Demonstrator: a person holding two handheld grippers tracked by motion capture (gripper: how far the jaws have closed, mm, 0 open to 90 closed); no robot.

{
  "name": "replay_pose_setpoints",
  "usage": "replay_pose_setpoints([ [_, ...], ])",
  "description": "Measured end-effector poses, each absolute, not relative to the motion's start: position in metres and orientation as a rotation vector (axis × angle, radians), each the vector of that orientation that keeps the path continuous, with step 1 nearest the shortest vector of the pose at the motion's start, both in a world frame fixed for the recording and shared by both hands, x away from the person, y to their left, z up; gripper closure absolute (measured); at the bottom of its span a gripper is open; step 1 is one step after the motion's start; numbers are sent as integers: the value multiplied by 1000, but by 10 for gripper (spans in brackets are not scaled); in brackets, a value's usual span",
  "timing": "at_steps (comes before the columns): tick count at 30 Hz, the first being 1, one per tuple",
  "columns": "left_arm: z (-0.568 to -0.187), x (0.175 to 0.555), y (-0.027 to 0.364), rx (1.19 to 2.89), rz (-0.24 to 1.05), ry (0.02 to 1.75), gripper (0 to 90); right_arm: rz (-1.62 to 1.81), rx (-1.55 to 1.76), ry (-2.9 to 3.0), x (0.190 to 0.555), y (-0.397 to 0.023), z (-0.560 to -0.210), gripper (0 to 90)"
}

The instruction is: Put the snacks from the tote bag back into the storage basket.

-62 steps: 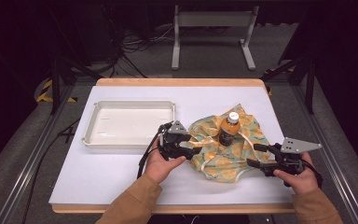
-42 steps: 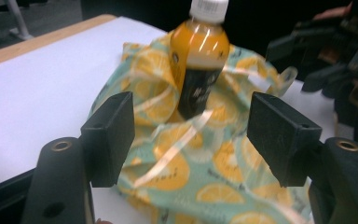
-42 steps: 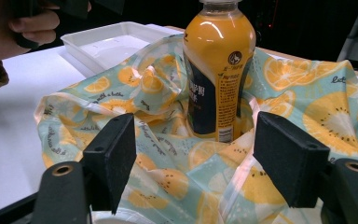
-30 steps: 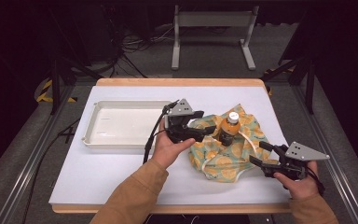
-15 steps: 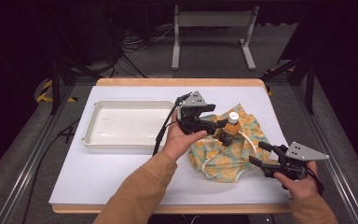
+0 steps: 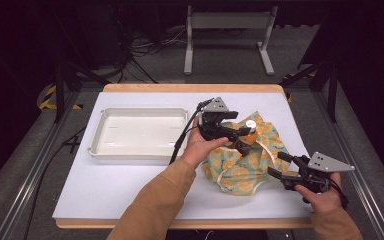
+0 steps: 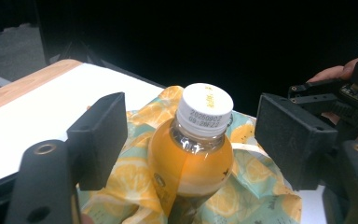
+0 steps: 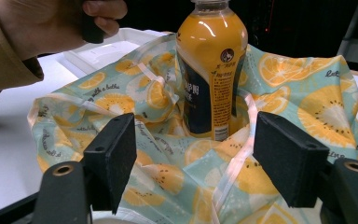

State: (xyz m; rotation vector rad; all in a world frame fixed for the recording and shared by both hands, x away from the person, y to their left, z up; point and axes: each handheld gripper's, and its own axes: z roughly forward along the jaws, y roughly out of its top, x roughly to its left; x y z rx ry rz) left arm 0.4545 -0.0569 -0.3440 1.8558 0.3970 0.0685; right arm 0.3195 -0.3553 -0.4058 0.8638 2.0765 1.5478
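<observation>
Bottle (image 7: 193,154) stands between the left gripper's (image 7: 193,140) spread jaws.

The table (image 6: 130,200) is seen from above and behind the person's side in the high view, looking forward and down, at a distance. The left gripper view is taken close along its own jaws toward the orange-drink bottle (image 7: 193,149) from slightly above. The right gripper view is taken low and near, facing the same bottle (image 8: 212,65). The bottle and the lemon-print cloth bag (image 6: 240,167) are shared by all three views.
</observation>
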Motion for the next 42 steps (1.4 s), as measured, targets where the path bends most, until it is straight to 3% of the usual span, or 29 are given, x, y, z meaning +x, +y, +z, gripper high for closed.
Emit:
replay_pose_setpoints([
  [7, -345, 454, -66, 1863, 47, 364, 243, 1552, 865, 2078, 319, -355, -406, 308],
  [18, -348, 451, -76, 1893, 143, 366, 349, 1556, 866, 2078, 319, -356, -407, 309],
  [32, -351, 449, -77, 1892, 164, 365, 524, 1559, 873, 2080, 319, -356, -407, 308],
  [42, -352, 446, -79, 1908, 187, 367, 584, 1562, 872, 2079, 319, -356, -407, 308],
])
